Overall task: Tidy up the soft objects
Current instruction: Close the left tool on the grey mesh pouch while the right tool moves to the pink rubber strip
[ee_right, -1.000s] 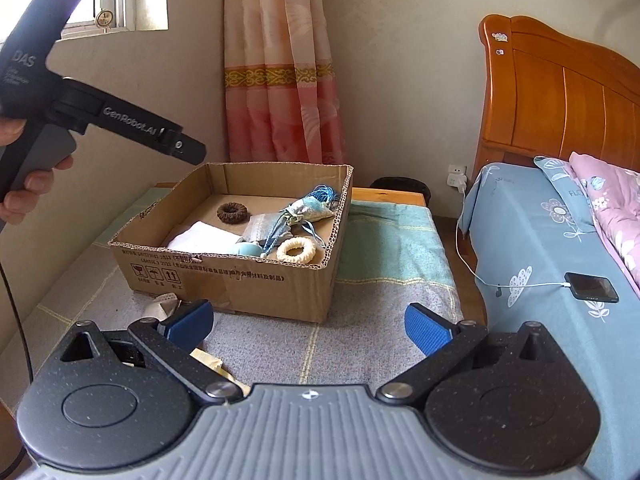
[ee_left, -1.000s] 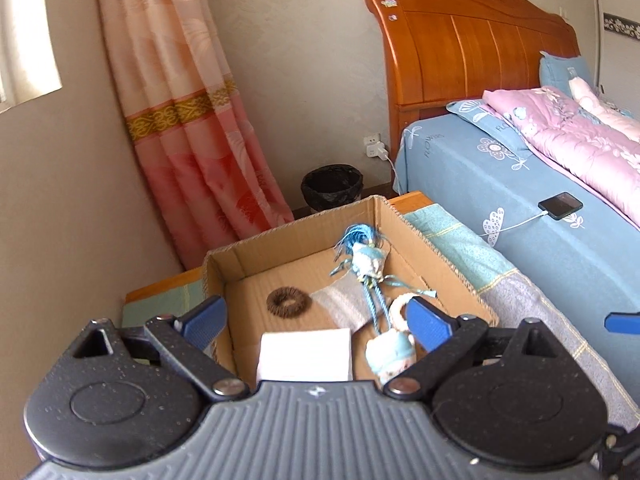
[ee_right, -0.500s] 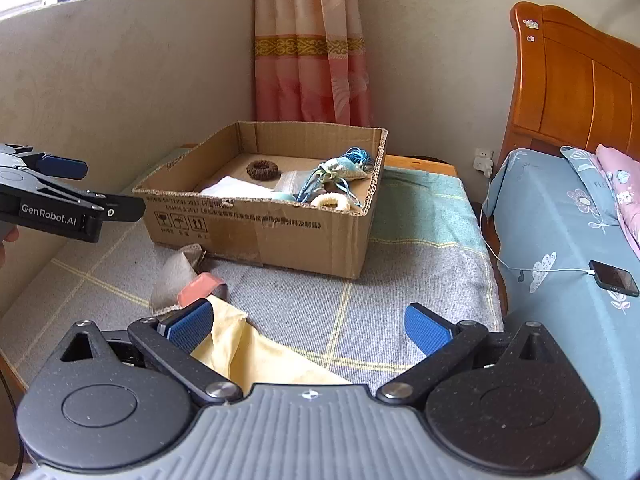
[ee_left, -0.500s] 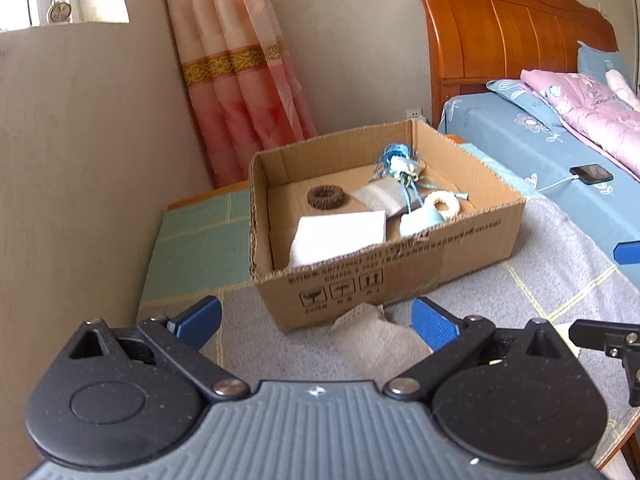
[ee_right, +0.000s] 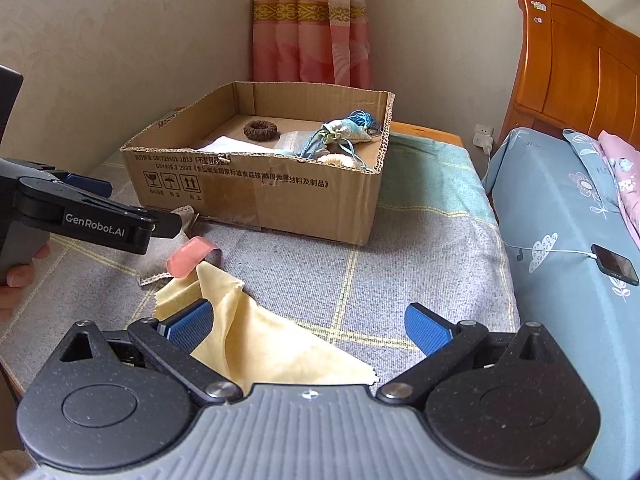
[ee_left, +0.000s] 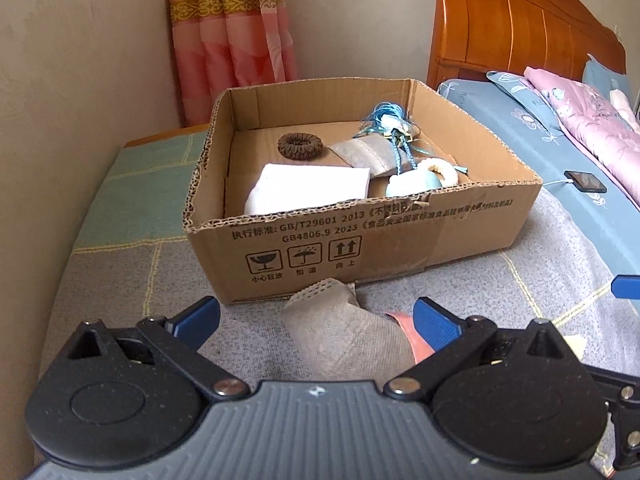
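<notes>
A cardboard box stands on the blanket-covered table. Inside lie a brown hair ring, a white cloth, a grey sock, a blue tasselled pouch and a cream ring. In front of the box lie a grey sock, a pink item and a yellow cloth. My left gripper is open just above the grey sock. My right gripper is open over the yellow cloth.
A blue-sheeted bed with a wooden headboard stands to the right, a phone charging on it. A pink curtain hangs behind the box. A wall runs along the table's left side.
My left gripper has pulled back from above the box and come down to the grey sock in front of it. My right gripper has dropped lower over the yellow cloth.
</notes>
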Action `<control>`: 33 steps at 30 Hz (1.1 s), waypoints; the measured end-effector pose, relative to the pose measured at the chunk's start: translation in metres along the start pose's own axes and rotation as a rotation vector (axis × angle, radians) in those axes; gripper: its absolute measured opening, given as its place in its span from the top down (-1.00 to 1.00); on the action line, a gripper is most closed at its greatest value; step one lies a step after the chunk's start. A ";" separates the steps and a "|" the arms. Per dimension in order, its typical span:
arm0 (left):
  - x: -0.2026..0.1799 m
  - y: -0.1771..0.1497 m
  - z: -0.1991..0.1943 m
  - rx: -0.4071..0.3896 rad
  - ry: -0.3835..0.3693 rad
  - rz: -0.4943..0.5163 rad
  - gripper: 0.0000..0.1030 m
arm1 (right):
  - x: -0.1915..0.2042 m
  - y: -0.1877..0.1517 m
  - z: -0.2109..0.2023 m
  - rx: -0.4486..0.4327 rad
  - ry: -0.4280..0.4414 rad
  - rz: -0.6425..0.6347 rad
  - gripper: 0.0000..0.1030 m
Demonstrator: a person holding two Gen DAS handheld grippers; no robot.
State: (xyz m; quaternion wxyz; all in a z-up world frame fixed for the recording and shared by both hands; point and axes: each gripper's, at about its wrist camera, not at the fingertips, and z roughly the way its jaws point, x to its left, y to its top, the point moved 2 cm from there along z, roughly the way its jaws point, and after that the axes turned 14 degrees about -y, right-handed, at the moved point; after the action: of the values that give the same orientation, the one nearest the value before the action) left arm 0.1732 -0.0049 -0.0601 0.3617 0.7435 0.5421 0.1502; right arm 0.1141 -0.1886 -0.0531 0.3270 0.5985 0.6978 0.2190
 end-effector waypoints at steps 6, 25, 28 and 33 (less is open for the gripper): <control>0.009 0.002 0.023 0.029 0.003 -0.047 -0.99 | 0.003 0.000 0.012 0.030 -0.003 -0.008 -1.00; 0.036 -0.022 -0.002 0.091 0.064 -0.004 -0.99 | 0.011 0.003 0.015 0.041 0.002 -0.033 -1.00; 0.037 -0.025 -0.002 0.096 0.016 -0.037 -0.99 | 0.011 0.003 0.015 0.041 0.001 -0.032 -1.00; 0.032 -0.028 0.003 0.112 -0.029 -0.070 -0.94 | 0.013 0.002 0.015 0.042 0.004 -0.040 -1.00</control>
State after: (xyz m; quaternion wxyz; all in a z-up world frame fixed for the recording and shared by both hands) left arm 0.1676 0.0278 -0.0875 0.3326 0.7450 0.5701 0.0962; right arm 0.1251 -0.1773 -0.0647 0.3173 0.5908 0.7147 0.1986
